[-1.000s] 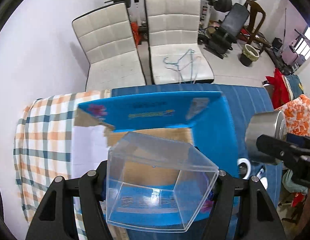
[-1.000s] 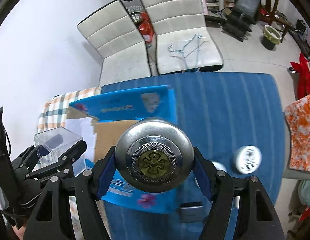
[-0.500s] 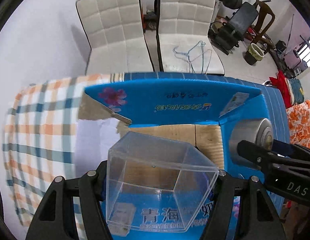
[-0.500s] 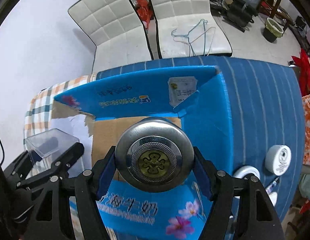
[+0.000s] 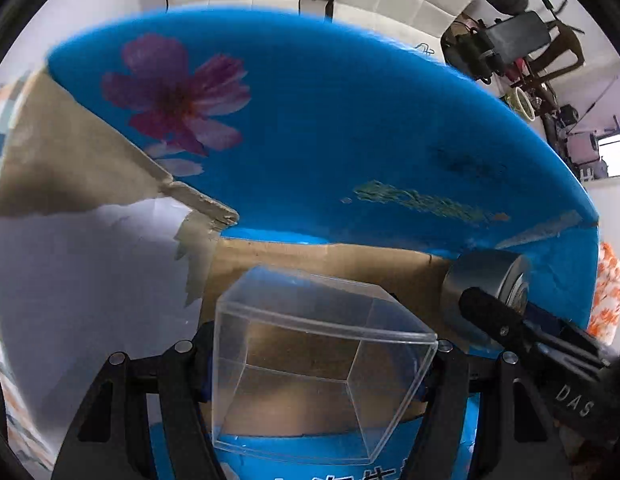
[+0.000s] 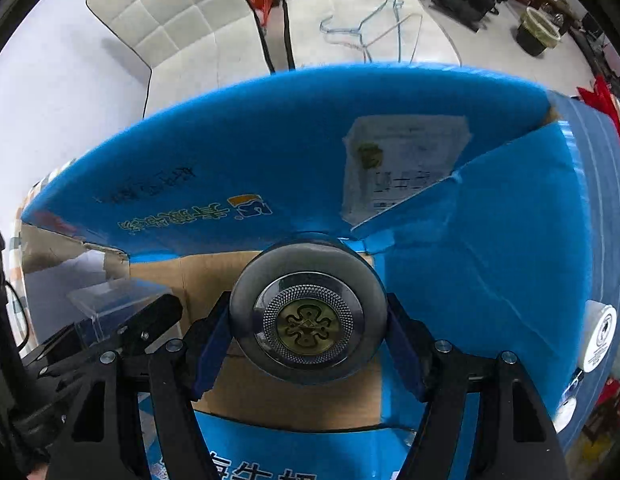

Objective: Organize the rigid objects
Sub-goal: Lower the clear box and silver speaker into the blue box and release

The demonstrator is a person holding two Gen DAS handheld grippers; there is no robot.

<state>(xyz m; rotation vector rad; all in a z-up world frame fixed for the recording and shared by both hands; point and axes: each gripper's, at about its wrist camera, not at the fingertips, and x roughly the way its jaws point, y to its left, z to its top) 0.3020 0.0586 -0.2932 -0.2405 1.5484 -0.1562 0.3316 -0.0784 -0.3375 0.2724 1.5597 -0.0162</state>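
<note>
My left gripper [image 5: 321, 364] is shut on a clear plastic box [image 5: 317, 356] and holds it inside the opening of a blue cardboard carton [image 5: 329, 128], above its brown bottom [image 5: 349, 256]. My right gripper [image 6: 310, 332] is shut on a round silver metal tin [image 6: 308, 314] with a brass emblem, also low inside the carton [image 6: 270, 152]. The tin shows in the left wrist view [image 5: 485, 284] to the right of the clear box. The clear box and left gripper show in the right wrist view [image 6: 110, 304] at the left.
The carton's tall blue flaps stand open at the back and right. A white round container [image 6: 599, 336] lies on the blue striped cloth [image 6: 605, 152] right of the carton. White chairs [image 6: 182, 12] and a blue hanger [image 6: 369, 28] are beyond the table.
Both grippers have moved forward and down into the carton with their objects. The carton's back flap now fills most of both views.
</note>
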